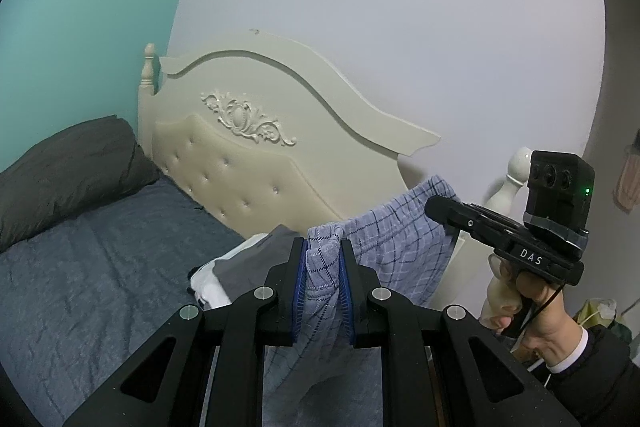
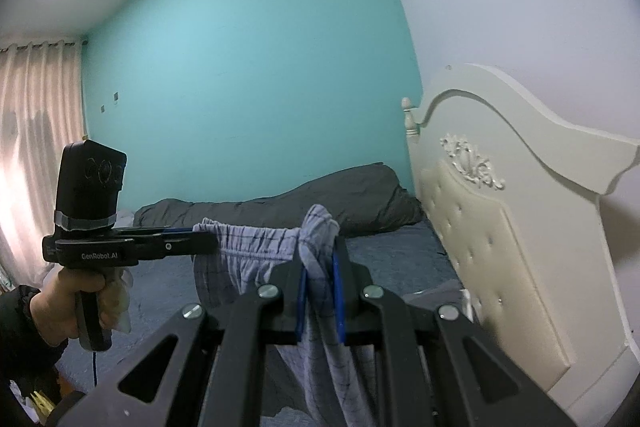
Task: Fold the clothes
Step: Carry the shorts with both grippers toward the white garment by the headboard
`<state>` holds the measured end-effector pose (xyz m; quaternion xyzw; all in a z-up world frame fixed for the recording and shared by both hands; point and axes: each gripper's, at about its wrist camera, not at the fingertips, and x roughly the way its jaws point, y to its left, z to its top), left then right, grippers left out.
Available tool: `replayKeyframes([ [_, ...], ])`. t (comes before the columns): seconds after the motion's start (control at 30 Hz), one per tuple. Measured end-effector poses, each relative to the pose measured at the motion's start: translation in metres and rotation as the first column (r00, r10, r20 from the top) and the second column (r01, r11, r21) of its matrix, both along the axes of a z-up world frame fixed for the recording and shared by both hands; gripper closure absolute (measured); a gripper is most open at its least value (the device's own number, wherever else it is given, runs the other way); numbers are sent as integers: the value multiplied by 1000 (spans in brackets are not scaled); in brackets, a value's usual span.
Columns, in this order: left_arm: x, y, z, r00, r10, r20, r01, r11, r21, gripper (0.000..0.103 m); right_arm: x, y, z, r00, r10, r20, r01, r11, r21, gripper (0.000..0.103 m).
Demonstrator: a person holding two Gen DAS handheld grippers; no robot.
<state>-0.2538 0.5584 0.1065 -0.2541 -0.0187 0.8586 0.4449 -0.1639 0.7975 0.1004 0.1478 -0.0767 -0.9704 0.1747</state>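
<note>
- Between the jaws of the left gripper (image 1: 323, 247) sits a bunched fold of the shorts (image 1: 396, 239), a pale blue checked pair; the blue pads (image 1: 299, 287) are clenched on the cloth.
- Across from it, the right gripper (image 2: 320, 259) pinches another bunch of the same waistband, jaws clenched on it too.
- From jaw to jaw the waistband runs fairly taut, and the legs hang below both grips, above the bed (image 1: 80, 267).
- Just beyond the left jaws lies a pile (image 1: 232, 267) of grey and white clothes on the bed, near the headboard (image 1: 248, 163).
- Judged step: the shorts are lifted and spread, not yet laid flat or folded.
- Risk: each grip holds a thick wad, not a clean edge, so cloth could creep out if the hands pull further apart.
- Risk: the hanging legs may land twisted or doubled when lowered, spoiling the fold.
- Risk: lowering too near the pile could drape the shorts over it or drag it out of shape.
</note>
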Motion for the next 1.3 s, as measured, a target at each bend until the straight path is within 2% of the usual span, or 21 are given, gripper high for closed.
replayKeyframes([
  [0.37,-46,44,-20,999,10,36,-9,1000,-27,87,-30,36,-22,998,-32,46,33,999,-18,93],
  [0.67,-104,71,-39,995,53,80,-48,997,-64,87,-93,55,-35,991,-55,124,56,998,-6,93],
  [0.97,-174,91,-81,983,90,159,-71,990,-118,87,-161,64,-63,969,-74,236,67,997,37,93],
  [1.3,-230,106,-141,959,95,266,-58,988,-143,87,-233,79,-114,918,-106,381,78,993,89,93],
])
